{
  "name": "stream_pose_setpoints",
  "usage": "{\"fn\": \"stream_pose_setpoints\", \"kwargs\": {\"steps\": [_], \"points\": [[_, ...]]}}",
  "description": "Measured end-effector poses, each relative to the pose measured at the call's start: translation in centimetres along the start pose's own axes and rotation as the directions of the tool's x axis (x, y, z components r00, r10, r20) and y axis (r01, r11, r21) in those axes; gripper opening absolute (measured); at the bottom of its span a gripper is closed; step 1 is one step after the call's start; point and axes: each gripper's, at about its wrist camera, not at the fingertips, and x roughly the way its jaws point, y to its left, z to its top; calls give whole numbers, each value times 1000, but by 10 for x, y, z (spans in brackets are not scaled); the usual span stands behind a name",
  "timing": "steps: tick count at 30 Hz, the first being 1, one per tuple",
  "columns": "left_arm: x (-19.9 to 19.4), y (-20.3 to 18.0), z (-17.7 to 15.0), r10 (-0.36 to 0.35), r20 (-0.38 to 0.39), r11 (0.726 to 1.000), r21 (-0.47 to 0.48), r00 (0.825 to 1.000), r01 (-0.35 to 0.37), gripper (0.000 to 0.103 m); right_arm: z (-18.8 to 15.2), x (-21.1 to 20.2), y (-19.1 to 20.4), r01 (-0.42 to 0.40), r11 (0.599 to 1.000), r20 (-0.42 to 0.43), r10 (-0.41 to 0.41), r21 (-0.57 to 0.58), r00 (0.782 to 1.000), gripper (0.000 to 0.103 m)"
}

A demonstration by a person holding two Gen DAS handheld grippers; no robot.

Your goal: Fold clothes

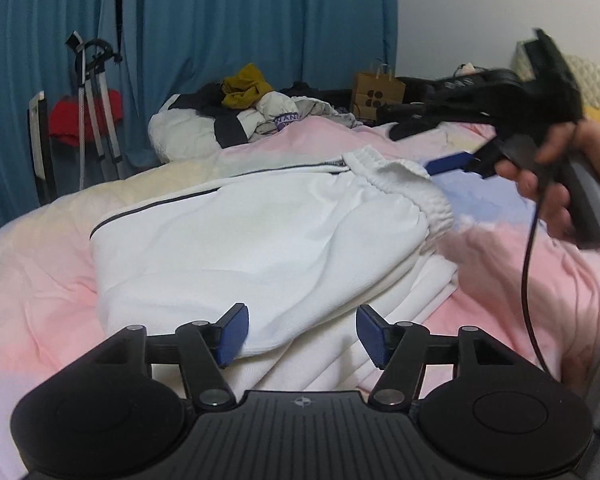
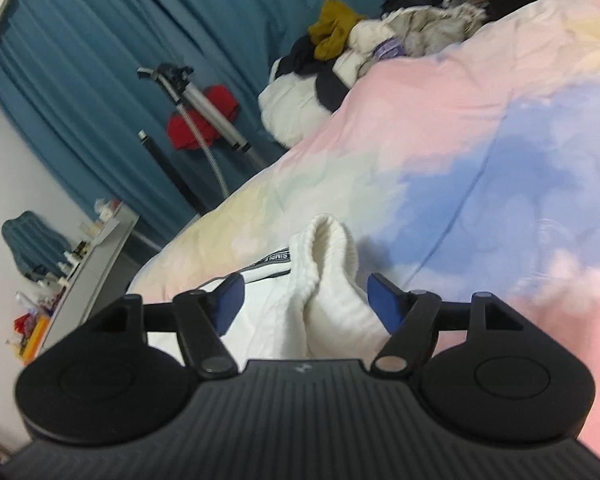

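Observation:
White trousers [image 1: 260, 236] with a dark side stripe lie folded on the pastel bedspread [image 1: 40, 292]. Their elastic waistband [image 1: 396, 184] points to the right. My left gripper [image 1: 302, 334] is open, its blue pads just above the near folded edge, holding nothing. My right gripper [image 1: 452, 162] is held by a hand at the right, its blue pad next to the waistband. In the right wrist view the right gripper [image 2: 304, 300] is open, with the bunched waistband [image 2: 332, 276] lying between its jaws, not clamped.
A pile of loose clothes [image 1: 244, 116] lies at the far end of the bed, with a paper bag [image 1: 376, 94] and dark bags beside it. Blue curtains, a tripod [image 1: 96, 108] and a red item stand at the left. A cluttered shelf [image 2: 72, 276] is beside the bed.

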Motion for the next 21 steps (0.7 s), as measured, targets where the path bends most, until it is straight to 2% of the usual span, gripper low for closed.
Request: {"fn": "stream_pose_setpoints", "kwargs": {"steps": [2,4,7,12,13,16,18,20,21], "points": [[-7,3,2,21,6,1000,-23,1000,-21,82,-4,-7,3,4,1000,-9,-4,-6,1000,71],[-14,8,4,61,19,997,-54,998,-60,88,-11,-10,6,-2,1000,-34,2,-5,999,71],[-20,28,7,77,26,987,-140,997,-73,101,-28,-11,7,26,1000,-76,-27,-8,997,71],[-23,73,11,96,14,940,-332,995,-85,103,-46,8,7,103,994,-152,-107,-34,983,71],[-18,83,11,95,-8,928,-361,995,-91,103,-47,14,5,102,994,-164,-105,-30,981,84],[-3,115,7,93,-79,877,-466,993,-119,102,-53,34,-2,97,995,-207,-95,1,974,93],[6,135,-1,47,-115,833,-543,992,-103,100,-55,44,-6,95,995,-220,-90,15,971,94],[13,145,-8,-10,-145,809,-582,989,-77,98,-56,51,-7,84,995,-222,-72,46,972,102],[15,148,-11,-31,-158,800,-596,987,-71,98,-56,53,-7,79,995,-222,-64,59,973,103]]}}
